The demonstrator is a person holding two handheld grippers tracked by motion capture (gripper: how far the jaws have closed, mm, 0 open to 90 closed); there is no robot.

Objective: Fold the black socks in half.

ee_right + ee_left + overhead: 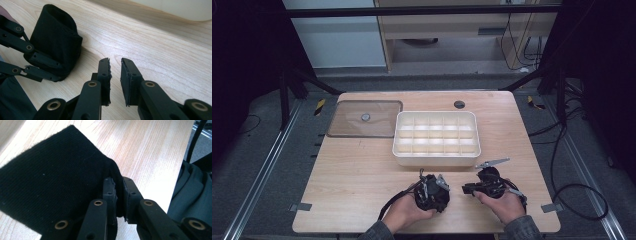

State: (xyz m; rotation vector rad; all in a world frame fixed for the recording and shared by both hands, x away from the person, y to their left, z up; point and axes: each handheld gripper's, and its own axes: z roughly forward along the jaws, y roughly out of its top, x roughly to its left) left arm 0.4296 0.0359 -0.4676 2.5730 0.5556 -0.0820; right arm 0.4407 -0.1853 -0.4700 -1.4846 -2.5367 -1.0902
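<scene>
A piece of black knitted cloth (55, 182) is gripped by the left claw (119, 195): in the left gripper view one edge of the fabric is pinched between the two jaws, which are pressed together on it, while the rest of the cloth is spread over the wooden bench (150, 150). In the right gripper view the same cloth (56, 40) is seen folded into a loop that stands on the bench (155, 50), with the left claw's black jaws clamped on its lower edge. The right claw (115, 75) is seen just beside the cloth but apart from it; its jaws are parted by a narrow gap and nothing is held between them.

In the high view both claws are held low over the near edge of the bench (362, 170), the left claw (432, 192) and the right claw (487, 185) close together, each in one hand of the person. Beyond them a white tray (436, 157) divided into small compartments is set on the bench, and a clear lid (362, 120) is laid flat to its left.
</scene>
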